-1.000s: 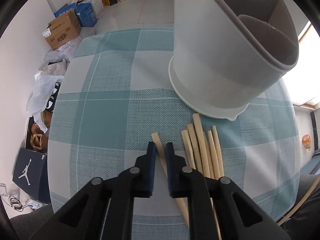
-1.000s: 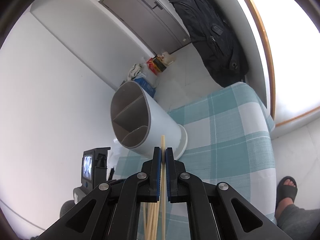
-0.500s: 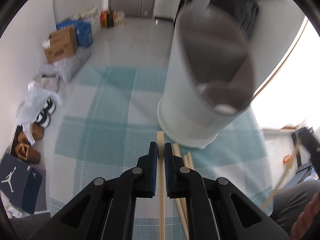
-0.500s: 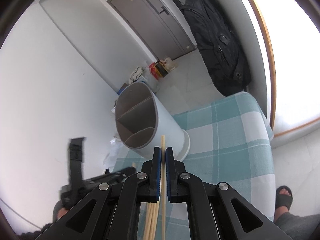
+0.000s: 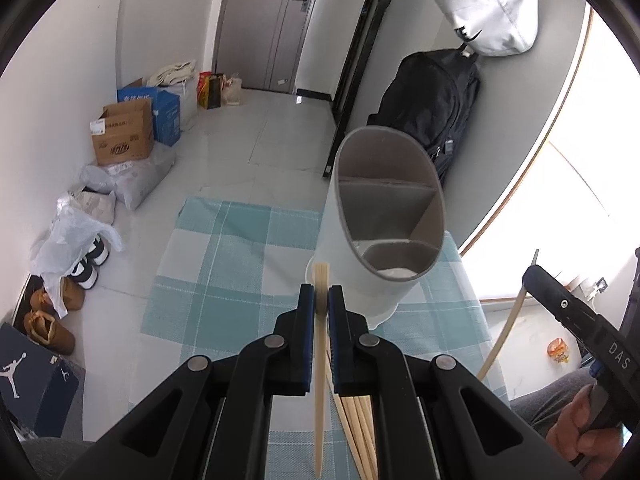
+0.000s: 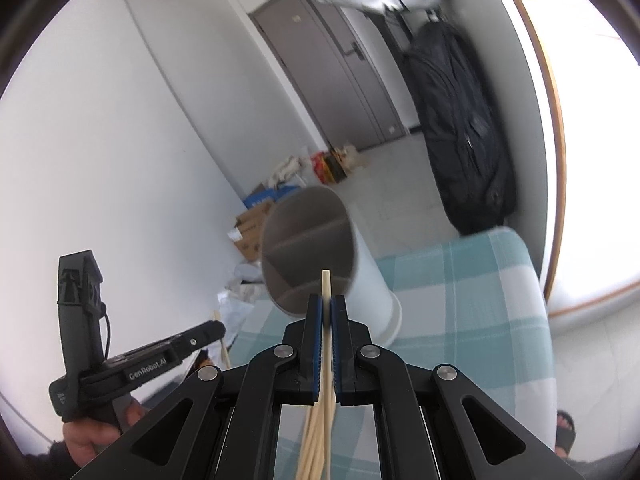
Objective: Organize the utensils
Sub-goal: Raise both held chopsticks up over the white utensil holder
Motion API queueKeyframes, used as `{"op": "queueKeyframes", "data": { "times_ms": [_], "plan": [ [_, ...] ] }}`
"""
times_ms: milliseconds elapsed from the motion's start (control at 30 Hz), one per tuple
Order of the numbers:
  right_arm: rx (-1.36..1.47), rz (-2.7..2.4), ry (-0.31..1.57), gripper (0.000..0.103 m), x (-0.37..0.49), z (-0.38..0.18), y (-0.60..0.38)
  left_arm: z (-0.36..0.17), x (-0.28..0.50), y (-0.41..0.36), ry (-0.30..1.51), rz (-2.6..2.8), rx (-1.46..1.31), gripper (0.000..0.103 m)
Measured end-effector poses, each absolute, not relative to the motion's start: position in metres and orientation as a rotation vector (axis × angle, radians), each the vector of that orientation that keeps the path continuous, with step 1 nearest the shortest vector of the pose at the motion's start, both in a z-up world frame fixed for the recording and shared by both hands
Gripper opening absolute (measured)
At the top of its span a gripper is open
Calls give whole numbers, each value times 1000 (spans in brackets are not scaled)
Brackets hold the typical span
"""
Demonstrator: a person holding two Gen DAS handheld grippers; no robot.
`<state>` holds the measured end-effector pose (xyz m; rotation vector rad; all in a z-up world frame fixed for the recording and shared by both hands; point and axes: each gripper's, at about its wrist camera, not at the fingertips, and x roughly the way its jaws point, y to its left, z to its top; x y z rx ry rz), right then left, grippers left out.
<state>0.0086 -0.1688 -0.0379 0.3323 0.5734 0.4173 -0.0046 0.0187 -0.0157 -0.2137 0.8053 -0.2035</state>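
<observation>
My left gripper [image 5: 321, 300] is shut on a wooden chopstick [image 5: 320, 380] and holds it high above the table, short of the white utensil holder [image 5: 384, 224]. My right gripper [image 6: 327, 312] is shut on another chopstick [image 6: 326, 288], its tip in front of the holder's [image 6: 312, 256] divided mouth. Several loose chopsticks [image 5: 360, 432] lie on the checked cloth below; they also show in the right wrist view [image 6: 314, 440]. Each gripper appears in the other's view, the right one [image 5: 576, 320] and the left one [image 6: 160, 356].
The holder stands on a teal checked tablecloth [image 5: 224, 264] over a small table. Boxes [image 5: 124, 132], bags and shoes [image 5: 52, 320] lie on the floor to the left. A black backpack [image 5: 436, 100] hangs by the wall behind the holder.
My left gripper closed on a chopstick on the cloth and lifted it well above the table. My right gripper rose and tilted toward the holder's mouth with its chopstick.
</observation>
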Motion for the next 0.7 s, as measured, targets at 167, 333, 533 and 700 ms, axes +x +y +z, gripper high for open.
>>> {"op": "queueKeyframes", "data": {
  "times_ms": [167,333,533,700],
  "plan": [
    [299,437,519,4,5,-22,-156,1,-6,20,776,-233,-201,2],
    [305,449,504,4,9,-6,-155,21,-2,25,752,-250,-214,2],
    [293,471,433,4,22,35,-156,58,12,36,685,-264,-300,2],
    [281,489,381,4,47,68,-154,86,30,36,608,-258,-321,2]
  ]
}}
